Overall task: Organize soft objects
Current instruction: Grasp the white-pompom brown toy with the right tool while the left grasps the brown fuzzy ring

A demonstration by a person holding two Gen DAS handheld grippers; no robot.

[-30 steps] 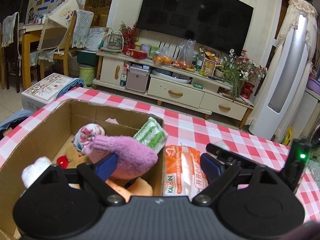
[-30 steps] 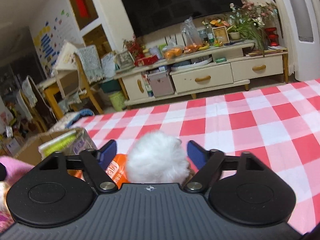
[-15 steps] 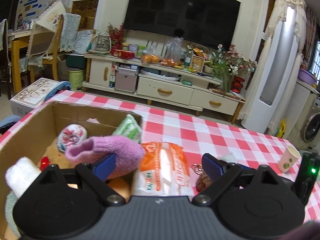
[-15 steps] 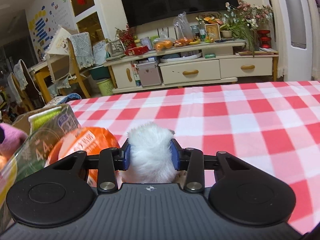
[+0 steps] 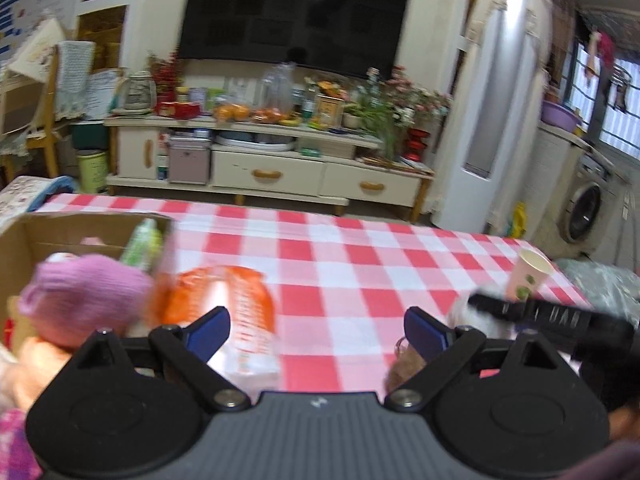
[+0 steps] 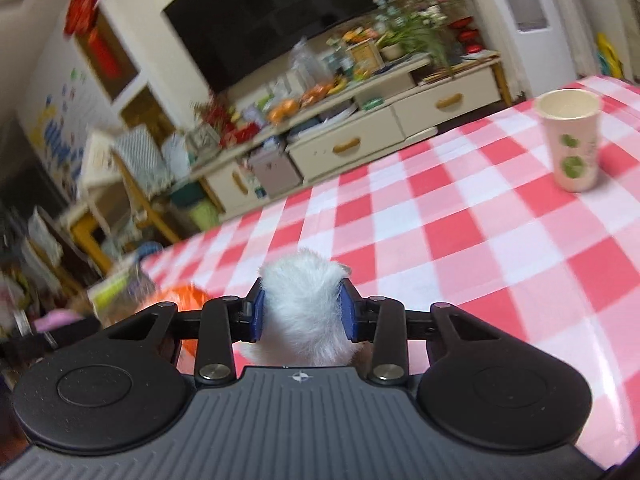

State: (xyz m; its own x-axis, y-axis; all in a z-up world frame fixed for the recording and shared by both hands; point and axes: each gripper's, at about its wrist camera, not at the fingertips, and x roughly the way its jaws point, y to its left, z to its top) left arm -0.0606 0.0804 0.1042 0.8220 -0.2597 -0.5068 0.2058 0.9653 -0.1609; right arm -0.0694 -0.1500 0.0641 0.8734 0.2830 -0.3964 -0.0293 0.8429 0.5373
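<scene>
In the right wrist view my right gripper (image 6: pixel 302 312) is shut on a white fluffy toy (image 6: pixel 304 292), whose fur bulges up between the blue pads above the red-checked tablecloth (image 6: pixel 460 240). My left gripper (image 5: pixel 316 332) is open wide over the cloth with nothing between its fingers. An orange packet (image 5: pixel 228 300) lies just beyond its left finger. At far left stands a cardboard box (image 5: pixel 60 232) holding a purple knitted piece (image 5: pixel 84 296) and a green striped pack (image 5: pixel 142 244). The right gripper's black body (image 5: pixel 540 316) shows at right in the left wrist view.
A paper cup (image 6: pixel 572 144) with green dots stands upright on the table's right side, also in the left wrist view as the cup (image 5: pixel 528 276). Beyond the far table edge are a TV cabinet (image 5: pixel 272 172) and chairs. Both views are motion-blurred.
My right gripper's jaws went from apart around the white fluffy toy to shut on it, then swung right, rolling. My left gripper slid right away from the box, staying open.
</scene>
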